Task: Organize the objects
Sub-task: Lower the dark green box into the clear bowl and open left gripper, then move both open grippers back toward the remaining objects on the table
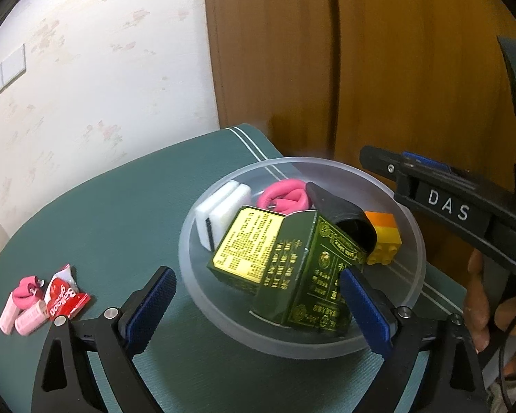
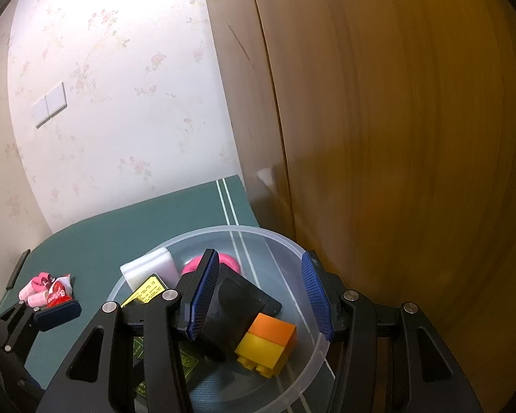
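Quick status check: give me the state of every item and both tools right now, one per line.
Left tool: open, green box between its fingers, pads not pressing.
Right tool: jaws partly apart over the bowl, gripping nothing visible.
Green box: tilted in the bowl.
Bowl: upright on the table, holding items.
White sponge: in bowl.
Orange-yellow brick: in bowl.
Red candy wrapper: on table, outside bowl.

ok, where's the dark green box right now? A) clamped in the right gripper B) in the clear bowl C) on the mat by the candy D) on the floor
B: the green box lies tilted inside the clear bowl, between the open left gripper pads, which don't press it.
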A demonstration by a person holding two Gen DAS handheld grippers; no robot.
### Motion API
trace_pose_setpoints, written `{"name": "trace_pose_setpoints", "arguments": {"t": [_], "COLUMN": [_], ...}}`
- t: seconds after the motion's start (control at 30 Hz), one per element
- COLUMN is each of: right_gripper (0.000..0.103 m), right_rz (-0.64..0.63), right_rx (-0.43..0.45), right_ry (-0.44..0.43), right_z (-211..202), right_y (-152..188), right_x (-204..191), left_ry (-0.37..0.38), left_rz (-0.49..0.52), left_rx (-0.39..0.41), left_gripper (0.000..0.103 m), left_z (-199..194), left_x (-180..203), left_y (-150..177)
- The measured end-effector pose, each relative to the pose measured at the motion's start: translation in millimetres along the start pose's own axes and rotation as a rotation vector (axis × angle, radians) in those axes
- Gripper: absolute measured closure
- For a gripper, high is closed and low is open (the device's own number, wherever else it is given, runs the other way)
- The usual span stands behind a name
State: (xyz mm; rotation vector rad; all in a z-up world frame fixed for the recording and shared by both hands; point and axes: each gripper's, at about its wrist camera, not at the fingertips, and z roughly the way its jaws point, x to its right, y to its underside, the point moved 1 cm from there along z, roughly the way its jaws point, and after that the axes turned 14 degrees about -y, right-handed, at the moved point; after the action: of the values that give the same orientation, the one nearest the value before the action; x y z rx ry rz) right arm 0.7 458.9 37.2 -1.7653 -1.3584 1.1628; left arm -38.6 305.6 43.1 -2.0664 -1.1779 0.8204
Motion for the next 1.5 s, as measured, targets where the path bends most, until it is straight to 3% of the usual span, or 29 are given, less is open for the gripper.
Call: {"name": "trace_pose_setpoints", "arguments": {"t": [0.77, 1.0, 1.17, 1.37, 1.5], "right_gripper": [0.051, 0.033, 0.030, 0.015, 0.014], "right_rz": [-0.032, -0.046, -0.074, -0.123, -0.125], "right_rx": [0.018, 0.041, 0.041, 0.052, 0.046], "right_ry": [0.031, 0.057, 0.067, 0.092, 0.101], "right_z": [8, 7, 8, 7, 8], "right_y": [6, 7, 8, 8, 7], "right_x": [0, -6, -15, -26, -32], "left_ry": [-0.090, -0.121, -0.134, -0.159, -0.171], "left_rz": [-0.124, -0.173, -0.215, -0.252, -0.278], "left_rx": [-0.008, -0.025, -0.050, -0.056, -0.063], "left_gripper": [0.001, 0.001, 0.001, 0.001, 0.001], "left_z": [-21, -21, -19, -22, -24], "left_x": [-65, -91, -111, -137, -154], "left_y": [12, 18, 25, 30, 35]}}
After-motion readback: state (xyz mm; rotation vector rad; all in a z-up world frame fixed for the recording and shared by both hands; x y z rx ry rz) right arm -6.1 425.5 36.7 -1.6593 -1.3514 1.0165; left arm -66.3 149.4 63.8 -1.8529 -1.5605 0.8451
